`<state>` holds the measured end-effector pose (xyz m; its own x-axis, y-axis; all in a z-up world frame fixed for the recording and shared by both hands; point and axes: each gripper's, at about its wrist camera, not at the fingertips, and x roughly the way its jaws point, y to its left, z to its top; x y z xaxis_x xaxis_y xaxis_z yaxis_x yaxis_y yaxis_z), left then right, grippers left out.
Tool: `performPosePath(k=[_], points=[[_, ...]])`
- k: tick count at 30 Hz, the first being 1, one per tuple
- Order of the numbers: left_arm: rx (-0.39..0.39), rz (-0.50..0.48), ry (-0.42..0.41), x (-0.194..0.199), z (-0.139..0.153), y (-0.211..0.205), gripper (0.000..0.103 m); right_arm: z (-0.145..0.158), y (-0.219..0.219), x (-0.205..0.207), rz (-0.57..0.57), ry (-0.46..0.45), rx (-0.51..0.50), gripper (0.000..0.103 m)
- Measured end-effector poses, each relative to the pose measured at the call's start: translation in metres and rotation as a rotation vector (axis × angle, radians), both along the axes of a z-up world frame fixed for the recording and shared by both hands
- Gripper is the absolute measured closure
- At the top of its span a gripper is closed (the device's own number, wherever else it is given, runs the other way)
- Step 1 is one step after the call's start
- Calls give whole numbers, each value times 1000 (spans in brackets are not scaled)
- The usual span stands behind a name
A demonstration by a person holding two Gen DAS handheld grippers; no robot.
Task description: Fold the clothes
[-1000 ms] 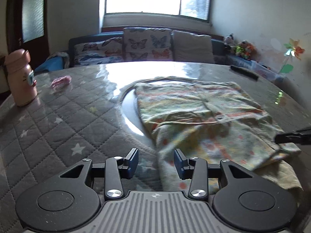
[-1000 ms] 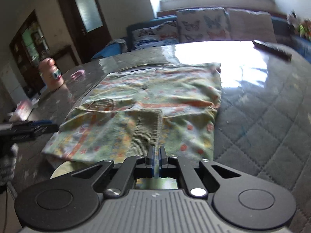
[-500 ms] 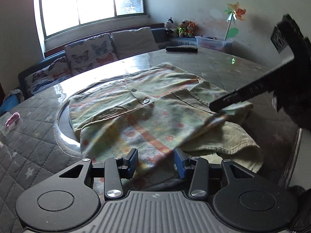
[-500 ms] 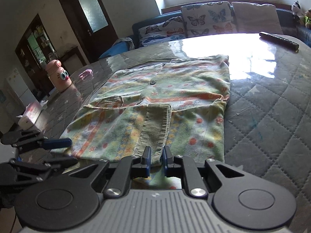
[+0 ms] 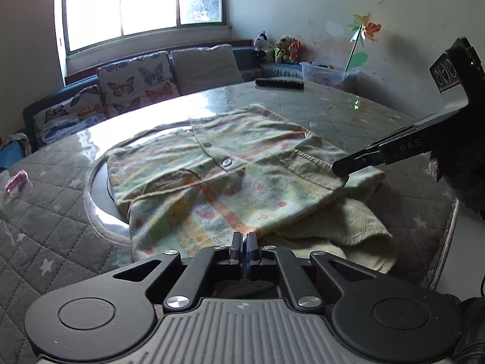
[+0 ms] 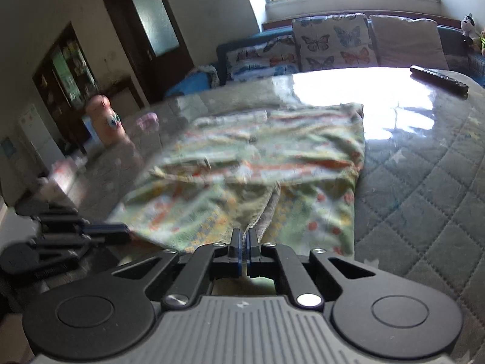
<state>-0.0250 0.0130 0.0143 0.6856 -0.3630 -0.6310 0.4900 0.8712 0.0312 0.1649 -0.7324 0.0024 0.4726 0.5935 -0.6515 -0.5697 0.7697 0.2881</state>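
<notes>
A floral button shirt with a pale corduroy lining lies partly folded on the grey quilted table. My left gripper is at the shirt's near hem, its jaws closing, pads together with the cloth edge pinched between them. In the right wrist view the shirt is blurred and its near edge lifts off the table. My right gripper is shut on that edge, where the corduroy strip runs into the jaws. The right gripper also shows at the shirt's right side, and the left gripper at its left corner.
A black remote lies at the far side of the table. A pink bottle and a small pink item sit to the left. A round glass turntable lies under the shirt. The table's edge runs close on the right; a cushioned sofa stands behind.
My left gripper has gone from open to shut on the shirt's near hem. The right gripper stays shut, and the shirt edge it holds has risen, blurring that view.
</notes>
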Motion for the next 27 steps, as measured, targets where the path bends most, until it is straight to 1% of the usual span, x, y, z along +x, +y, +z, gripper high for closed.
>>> performPosePath(k=[2,5,8,13,14,19,21,23,24,25,27], points=[[-6,-3,2,-1,2,2,98,0,0,1,-4,-10,-13,97],[-29,11,-12,2,10,8,96,11,1,2,3,-67,-19,95],[-56,73,-8,21,13,17,96,17,7,9,11,-100,-20,95],[-95,182,16,58,11,30,96,6,29,30,36,-101,-31,95],[-96,199,21,64,8,33,96,3,33,34,40,-97,-36,95],[-34,291,38,84,-11,46,97,-14,43,43,51,-88,-76,95],[-59,297,45,83,-11,54,97,-15,40,41,61,-94,-78,94],[-35,308,22,79,-7,54,97,-11,39,39,63,-108,-89,94],[-28,312,8,78,-3,52,97,-9,39,38,62,-119,-95,92],[-25,311,-5,77,0,51,97,-7,40,38,62,-130,-97,86],[-38,289,-20,77,5,45,96,-6,43,39,68,-144,-95,79]])
